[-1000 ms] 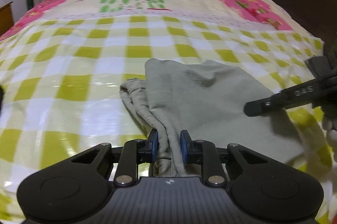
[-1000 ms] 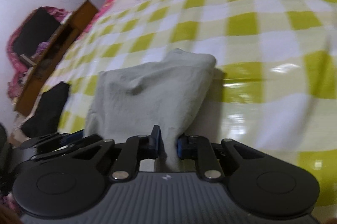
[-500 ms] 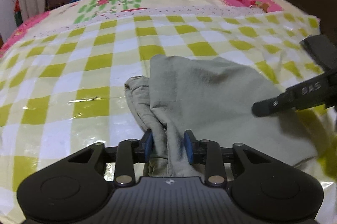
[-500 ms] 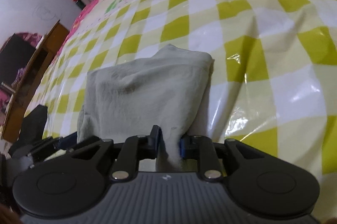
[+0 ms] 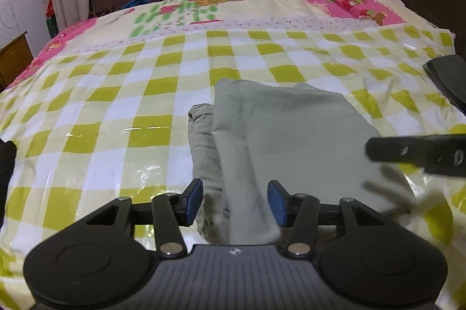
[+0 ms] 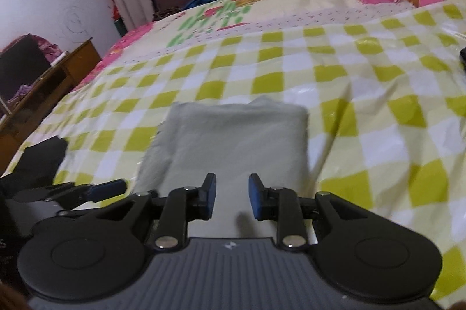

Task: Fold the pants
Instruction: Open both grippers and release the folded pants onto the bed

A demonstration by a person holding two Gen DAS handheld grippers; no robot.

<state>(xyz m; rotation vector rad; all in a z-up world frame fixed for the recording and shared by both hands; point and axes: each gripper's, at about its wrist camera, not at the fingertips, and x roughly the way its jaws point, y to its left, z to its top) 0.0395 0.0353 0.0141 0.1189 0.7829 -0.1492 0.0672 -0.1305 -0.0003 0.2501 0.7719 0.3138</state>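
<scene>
Folded grey-green pants (image 5: 279, 135) lying on the checked bed cover (image 5: 116, 94), left claw (image 5: 236, 200) just opened wide, cloth between its pads but unpinched, right claw (image 6: 231, 196) likewise just parted above the fold

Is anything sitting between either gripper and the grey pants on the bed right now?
Nothing visible does. The left gripper and the right gripper have both just been opening; the folded pants lie directly beneath and ahead of their blue pads on the checked cover, no other object between.
</scene>
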